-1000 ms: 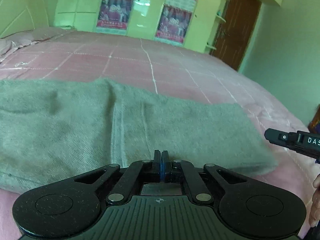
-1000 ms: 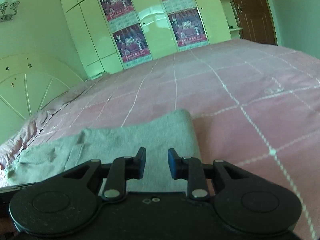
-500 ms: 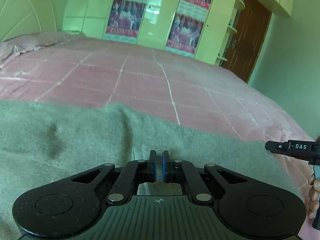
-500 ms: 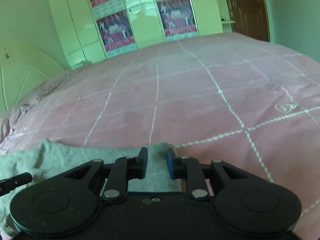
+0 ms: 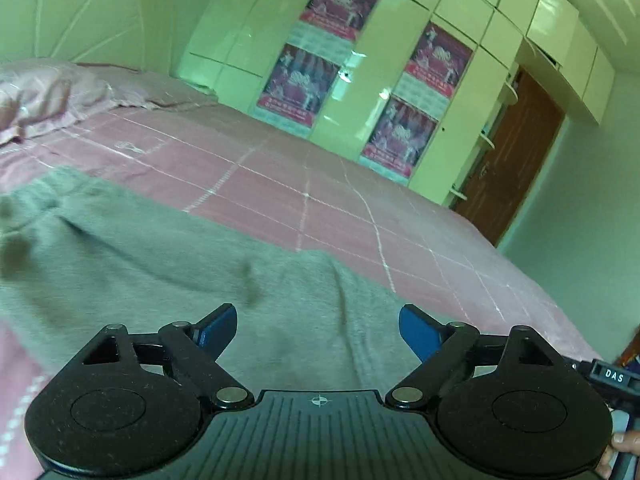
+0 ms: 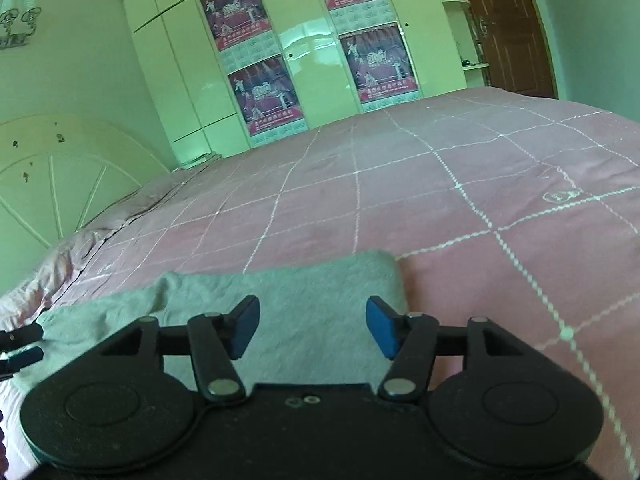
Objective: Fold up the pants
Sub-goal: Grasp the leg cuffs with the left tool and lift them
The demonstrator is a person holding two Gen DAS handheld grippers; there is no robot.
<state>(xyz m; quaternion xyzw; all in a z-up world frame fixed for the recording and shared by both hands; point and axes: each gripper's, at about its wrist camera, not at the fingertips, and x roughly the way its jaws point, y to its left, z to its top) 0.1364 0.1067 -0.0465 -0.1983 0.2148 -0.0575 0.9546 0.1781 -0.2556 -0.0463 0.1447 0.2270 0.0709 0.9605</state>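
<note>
Grey pants (image 5: 152, 264) lie flat on the pink bed, spreading left and ahead in the left wrist view. My left gripper (image 5: 318, 330) is open and empty, its jaws wide apart just above the grey cloth. In the right wrist view the pants (image 6: 312, 304) show a folded end with a rounded corner. My right gripper (image 6: 312, 326) is open and empty above that end. The right gripper's black body (image 5: 612, 376) shows at the right edge of the left wrist view, and the left gripper's fingertips (image 6: 20, 344) at the left edge of the right wrist view.
The pink checked bedspread (image 6: 460, 184) stretches far ahead and to the right. A pink pillow (image 5: 36, 100) lies at the head, by a pale headboard (image 6: 48, 168). Wardrobes with posters (image 5: 304, 80) and a brown door (image 5: 516, 168) stand beyond the bed.
Both grippers have opened wide: the left was shut, the right only slightly open. Both views have tilted upward and the pants lie lower in the frame.
</note>
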